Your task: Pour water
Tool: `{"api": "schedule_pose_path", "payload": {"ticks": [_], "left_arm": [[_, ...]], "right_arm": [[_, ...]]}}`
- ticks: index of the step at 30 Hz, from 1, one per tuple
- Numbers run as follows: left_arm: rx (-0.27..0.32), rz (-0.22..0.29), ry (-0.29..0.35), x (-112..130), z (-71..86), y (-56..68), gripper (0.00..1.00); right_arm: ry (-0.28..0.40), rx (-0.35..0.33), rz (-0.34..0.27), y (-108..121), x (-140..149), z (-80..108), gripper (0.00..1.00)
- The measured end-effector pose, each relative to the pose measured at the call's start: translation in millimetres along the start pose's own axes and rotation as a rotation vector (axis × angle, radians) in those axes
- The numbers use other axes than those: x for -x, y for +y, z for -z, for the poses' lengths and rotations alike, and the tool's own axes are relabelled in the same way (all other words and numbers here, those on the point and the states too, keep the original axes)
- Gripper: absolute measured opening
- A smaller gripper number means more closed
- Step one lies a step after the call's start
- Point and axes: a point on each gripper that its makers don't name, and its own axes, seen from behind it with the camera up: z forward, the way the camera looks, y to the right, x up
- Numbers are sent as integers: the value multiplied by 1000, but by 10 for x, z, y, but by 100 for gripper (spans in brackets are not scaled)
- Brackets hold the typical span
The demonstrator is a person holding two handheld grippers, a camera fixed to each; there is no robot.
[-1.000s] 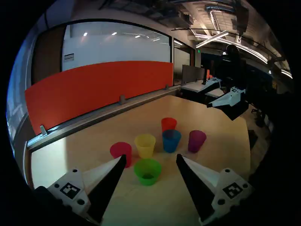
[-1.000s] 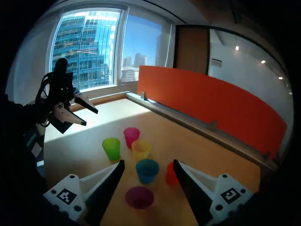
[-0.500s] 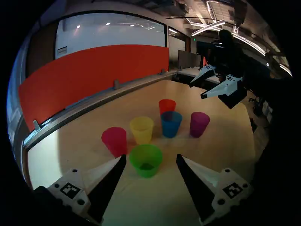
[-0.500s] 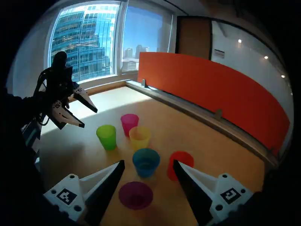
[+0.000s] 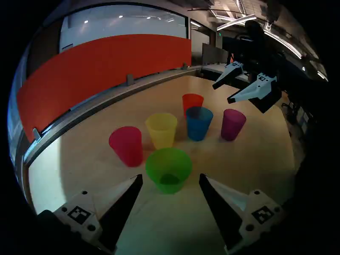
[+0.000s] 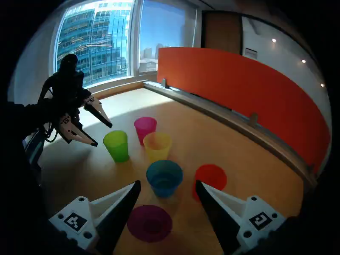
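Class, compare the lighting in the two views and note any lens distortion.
Right gripper view: bright daylight from the window falls on the table, so the left gripper against it is a dark silhouette. Left gripper view: much dimmer, lit by ceiling lights; the straight orange partition bows from the fisheye lens.

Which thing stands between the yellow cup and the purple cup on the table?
The blue cup stands between the yellow cup and the purple cup, as the left gripper view shows; the right gripper view agrees.
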Motion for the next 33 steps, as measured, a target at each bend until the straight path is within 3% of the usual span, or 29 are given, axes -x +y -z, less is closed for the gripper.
{"api": "schedule_pose_path", "payload": {"ticks": [17, 33], "left_arm": [[32, 1, -34, 30, -306, -13, 99], [41, 0, -34, -9, -500, -42, 99]], "right_arm": [[-26, -25, 23, -41, 41, -187, 100], [-27, -23, 15, 14, 42, -229, 100]]}}
